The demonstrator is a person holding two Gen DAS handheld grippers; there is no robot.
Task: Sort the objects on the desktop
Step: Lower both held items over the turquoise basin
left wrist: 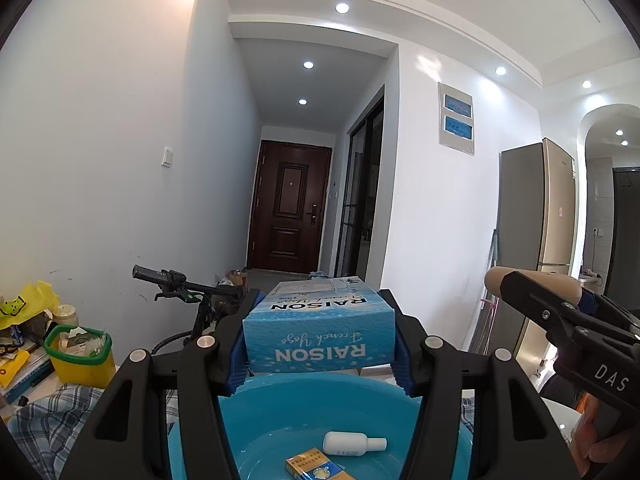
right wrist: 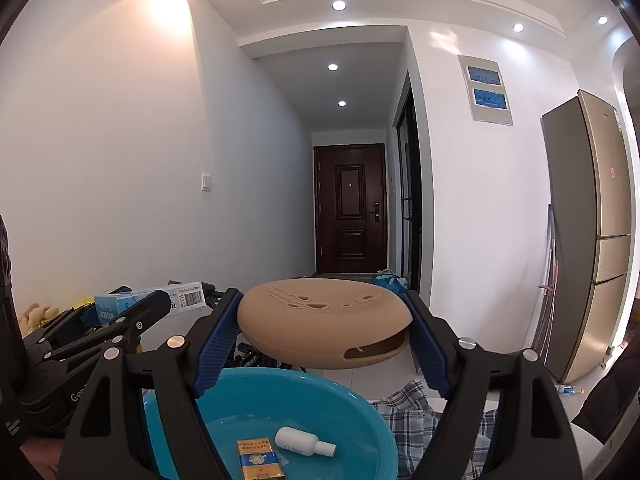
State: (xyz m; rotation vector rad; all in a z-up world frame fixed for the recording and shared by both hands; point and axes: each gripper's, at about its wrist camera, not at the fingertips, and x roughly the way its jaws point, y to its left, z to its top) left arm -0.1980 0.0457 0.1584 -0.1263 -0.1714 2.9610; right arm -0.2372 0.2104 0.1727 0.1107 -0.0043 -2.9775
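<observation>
My left gripper (left wrist: 320, 336) is shut on a blue RAISON box (left wrist: 320, 330) and holds it in the air above the far rim of a blue basin (left wrist: 280, 404). My right gripper (right wrist: 324, 324) is shut on a tan oval holder with slots (right wrist: 324, 326), held above the basin (right wrist: 248, 404). A small white bottle (left wrist: 352, 443) and a yellow cigarette pack (left wrist: 314, 465) lie in the basin. The bottle (right wrist: 304, 442) and the pack (right wrist: 258, 460) also show in the right wrist view. The left gripper with its box (right wrist: 148, 302) shows at the left there.
A plaid cloth (left wrist: 48, 420) lies under the basin. A green and yellow bin (left wrist: 80, 354) and clutter stand at the left. A bicycle handlebar (left wrist: 180, 282) is behind the table. A fridge (right wrist: 588, 236) stands at the right. A hallway with a dark door (right wrist: 350, 212) is ahead.
</observation>
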